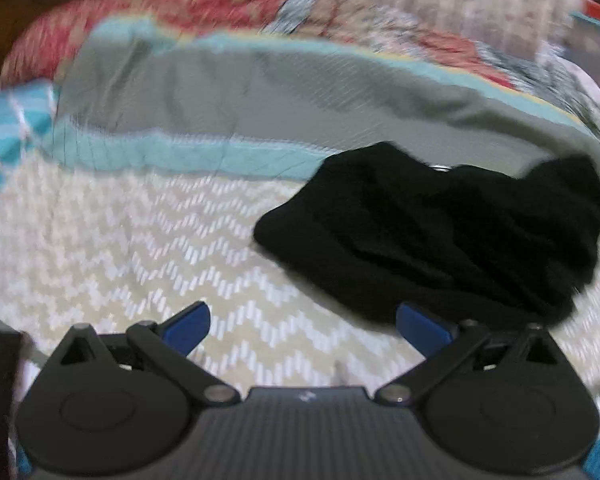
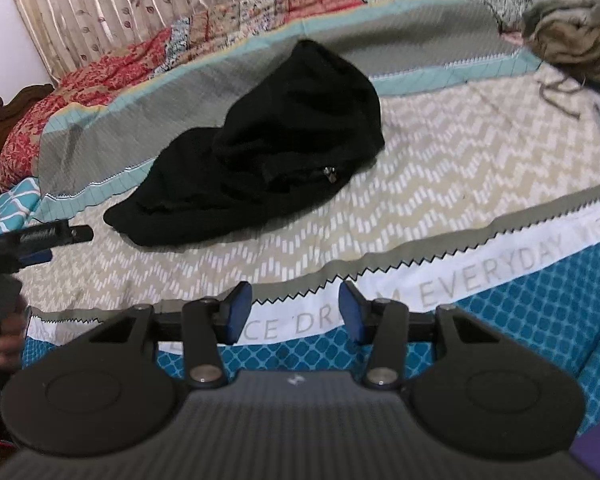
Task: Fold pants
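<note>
Both grippers empty, above the bed.

Left gripper spread wide; right gripper partly open, gripping nothing. Black pants bunched on bedspread, ahead of both, untouched.

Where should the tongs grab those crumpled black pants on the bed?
Probably the near rounded end of the black pants, at the edge lying flat on the zigzag bedspread. Come in low from the front-left, where the left tongs stand open; that edge looks thin and free.
</note>
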`<state>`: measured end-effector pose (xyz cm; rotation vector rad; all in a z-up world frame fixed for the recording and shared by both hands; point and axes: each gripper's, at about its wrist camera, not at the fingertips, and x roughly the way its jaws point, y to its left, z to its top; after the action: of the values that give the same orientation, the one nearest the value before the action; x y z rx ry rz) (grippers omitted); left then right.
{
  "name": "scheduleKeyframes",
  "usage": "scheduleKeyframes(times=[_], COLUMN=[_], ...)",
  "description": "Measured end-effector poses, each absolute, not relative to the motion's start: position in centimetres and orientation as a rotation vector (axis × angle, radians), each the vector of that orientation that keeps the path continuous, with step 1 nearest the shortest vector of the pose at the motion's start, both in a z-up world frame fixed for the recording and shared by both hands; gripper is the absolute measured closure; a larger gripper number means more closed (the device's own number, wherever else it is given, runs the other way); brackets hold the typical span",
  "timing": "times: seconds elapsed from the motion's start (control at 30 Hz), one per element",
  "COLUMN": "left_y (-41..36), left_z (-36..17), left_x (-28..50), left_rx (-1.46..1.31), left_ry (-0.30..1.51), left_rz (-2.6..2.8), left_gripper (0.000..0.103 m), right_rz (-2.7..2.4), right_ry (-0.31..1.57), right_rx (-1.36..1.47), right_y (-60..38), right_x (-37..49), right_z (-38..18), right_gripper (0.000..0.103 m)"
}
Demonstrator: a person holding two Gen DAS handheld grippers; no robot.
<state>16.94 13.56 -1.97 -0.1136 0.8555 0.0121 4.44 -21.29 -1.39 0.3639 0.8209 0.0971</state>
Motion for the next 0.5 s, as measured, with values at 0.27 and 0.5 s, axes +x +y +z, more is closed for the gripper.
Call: scheduleKeyframes(times=[0.27,0.5], left_y=[18.0,16.6], left_z=[-6.9,-7.2], left_x=[23.6,24.7], left_rx=[-0.49,-0.622], left_ry=[0.955,0.945], left_rz=[0.04,-0.03], left_gripper=[0.021,0.094], right_rz=[0.147,0.165], right_ry=[0.856,0.844], right_rx=[0.57,0.668], right_y=[-23.4,-24.1], right_x=[7.6,10.5], right_z=[-4.0,-4.7], right_gripper=[0.051,0.053])
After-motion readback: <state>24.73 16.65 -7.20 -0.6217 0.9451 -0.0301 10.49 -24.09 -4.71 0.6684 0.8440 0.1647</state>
